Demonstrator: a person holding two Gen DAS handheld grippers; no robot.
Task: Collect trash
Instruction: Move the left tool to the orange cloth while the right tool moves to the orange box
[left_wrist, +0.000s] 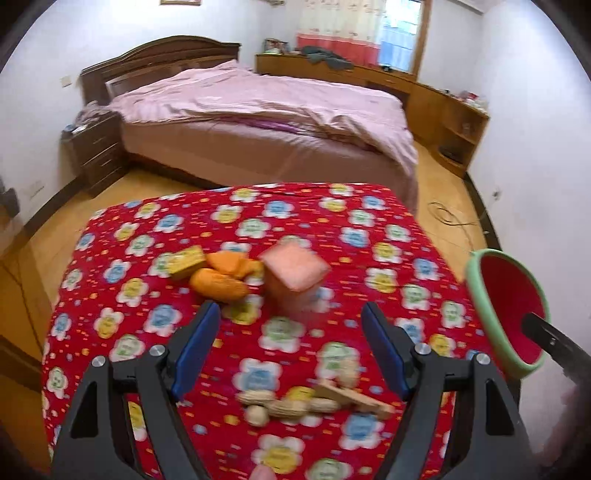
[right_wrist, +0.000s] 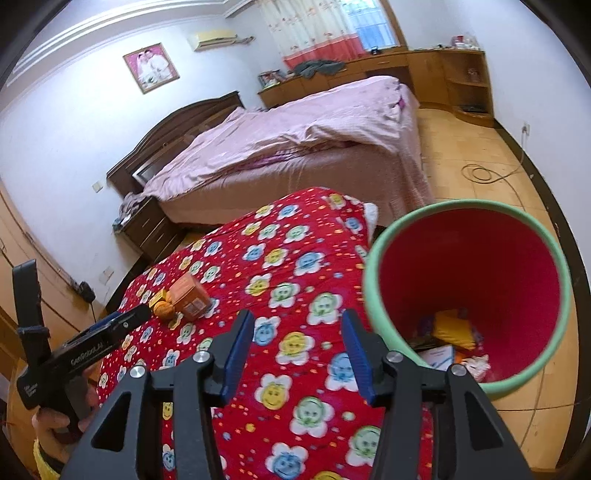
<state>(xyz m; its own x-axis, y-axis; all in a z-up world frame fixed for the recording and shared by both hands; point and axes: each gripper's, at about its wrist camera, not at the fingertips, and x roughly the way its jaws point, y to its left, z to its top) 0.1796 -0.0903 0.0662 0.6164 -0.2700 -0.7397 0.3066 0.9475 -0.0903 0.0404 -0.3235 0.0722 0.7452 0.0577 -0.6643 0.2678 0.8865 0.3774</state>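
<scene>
Red flower-printed cloth covers the tabletop (left_wrist: 147, 295), with a pink-quilted bed (left_wrist: 258, 110) behind. The left gripper (left_wrist: 290, 350) is held with fingers apart and nothing between them, above peanut shells (left_wrist: 288, 406) and a wooden stick (left_wrist: 354, 397). Farther off, orange peels (left_wrist: 221, 280), a yellow box (left_wrist: 186, 260) and a pink carton (left_wrist: 295, 277) are grouped. The right gripper (right_wrist: 295, 358) is also seen apart and empty, beside the green-rimmed red bin (right_wrist: 480, 266), where trash is seen.

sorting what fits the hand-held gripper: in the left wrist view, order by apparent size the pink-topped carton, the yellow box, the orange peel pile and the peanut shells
1. pink-topped orange carton
2. orange peel pile
3. small yellow box
Pale peanut shells: unranked; they lie much nearer the camera, so they look enlarged.
</scene>
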